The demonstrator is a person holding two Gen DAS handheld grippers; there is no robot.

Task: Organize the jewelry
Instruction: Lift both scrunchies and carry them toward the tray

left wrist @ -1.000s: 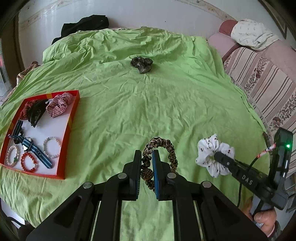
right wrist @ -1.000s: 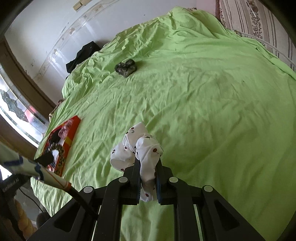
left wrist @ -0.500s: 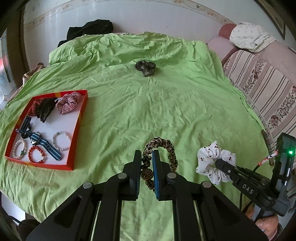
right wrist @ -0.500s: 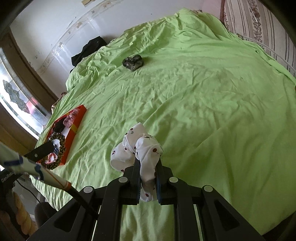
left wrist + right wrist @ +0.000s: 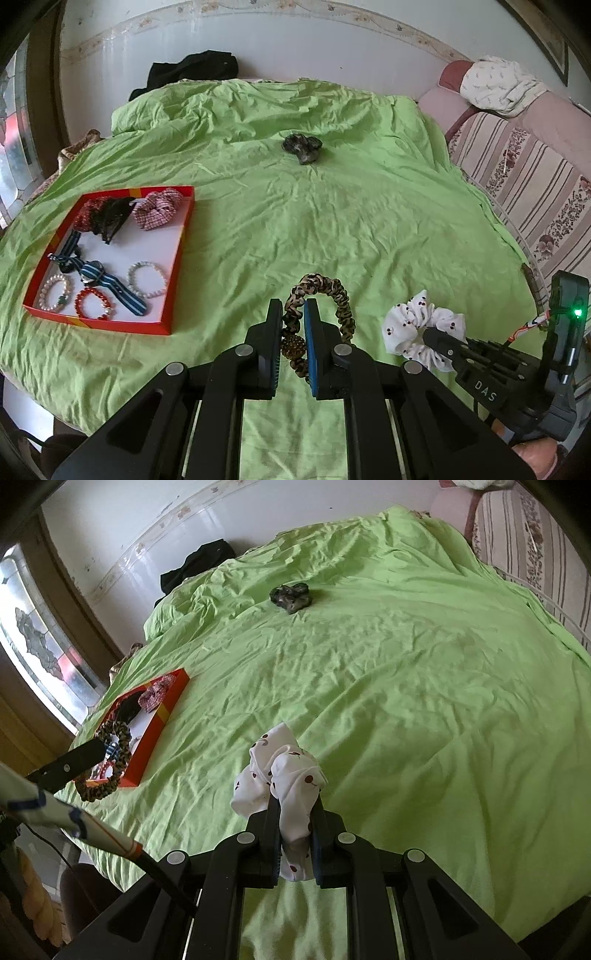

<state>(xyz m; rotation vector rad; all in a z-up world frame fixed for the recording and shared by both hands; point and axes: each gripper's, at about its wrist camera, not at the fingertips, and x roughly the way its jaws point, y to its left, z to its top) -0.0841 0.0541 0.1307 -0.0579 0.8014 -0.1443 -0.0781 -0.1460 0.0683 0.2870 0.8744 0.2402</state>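
My left gripper (image 5: 293, 314) is shut on a leopard-print scrunchie (image 5: 341, 299), held above the green bedspread. The same scrunchie (image 5: 122, 753) shows in the right wrist view, hanging in front of the tray. My right gripper (image 5: 295, 801) is shut on a white cherry-print scrunchie (image 5: 291, 771), also seen at the right of the left wrist view as a white scrunchie (image 5: 410, 321). A red-rimmed tray (image 5: 177, 258) with a white floor lies at the left, holding bracelets, a striped watch, a black clip and a checked scrunchie. A dark scrunchie (image 5: 303, 146) lies far up the bed.
The green bedspread (image 5: 332, 221) covers the whole bed. A striped sofa (image 5: 524, 177) with a white cloth runs along the right. Black clothing (image 5: 192, 70) lies at the head of the bed by the wall. A window (image 5: 40, 646) is at the left.
Both grippers have drawn back and slightly up with their scrunchies still held; more of the bed and the wall shows, and the tray sits further into the left wrist view.
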